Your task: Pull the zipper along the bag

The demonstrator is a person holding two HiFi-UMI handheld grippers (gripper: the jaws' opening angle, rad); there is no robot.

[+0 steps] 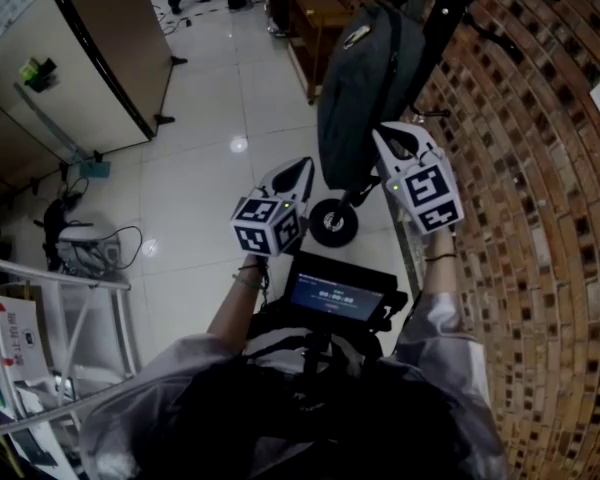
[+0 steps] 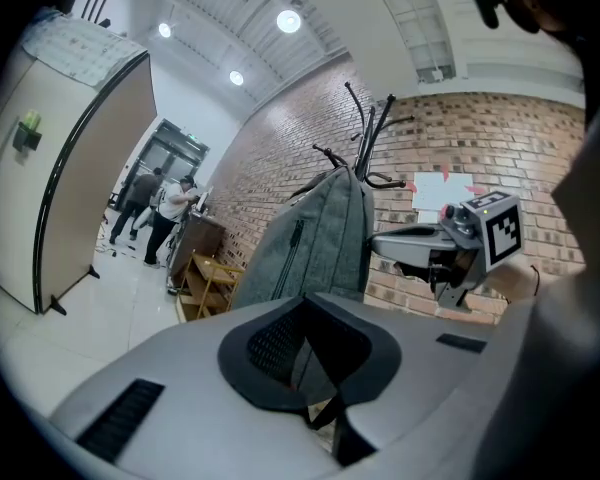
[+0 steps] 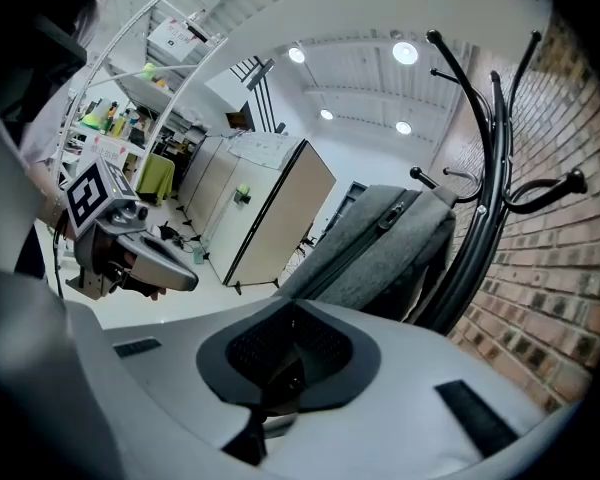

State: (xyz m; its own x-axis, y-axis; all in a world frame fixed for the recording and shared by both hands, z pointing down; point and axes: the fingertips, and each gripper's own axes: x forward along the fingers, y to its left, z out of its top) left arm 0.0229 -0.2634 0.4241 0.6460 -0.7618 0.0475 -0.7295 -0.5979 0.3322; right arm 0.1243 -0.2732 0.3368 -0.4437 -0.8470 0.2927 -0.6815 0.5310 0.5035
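Observation:
A grey backpack (image 1: 365,88) hangs from a black coat rack (image 3: 490,168) against the brick wall. A pale zipper tab (image 1: 357,36) shows near its top, and its zipper pull (image 3: 390,216) also shows in the right gripper view. A front pocket zipper (image 2: 295,240) runs down the bag (image 2: 315,243). My left gripper (image 1: 303,166) is shut and empty, just left of the bag's lower end. My right gripper (image 1: 385,136) is shut and empty too, at the bag's lower right. Neither one touches the bag. Each sees the other: right gripper (image 2: 450,248), left gripper (image 3: 130,253).
A black wheel (image 1: 333,222) sits on the floor under the bag. A wooden shelf (image 1: 315,18) stands by the brick wall (image 1: 540,218). A beige partition (image 1: 110,38) is at the left, a metal rack (image 1: 60,318) at the lower left. People stand far off (image 2: 160,213).

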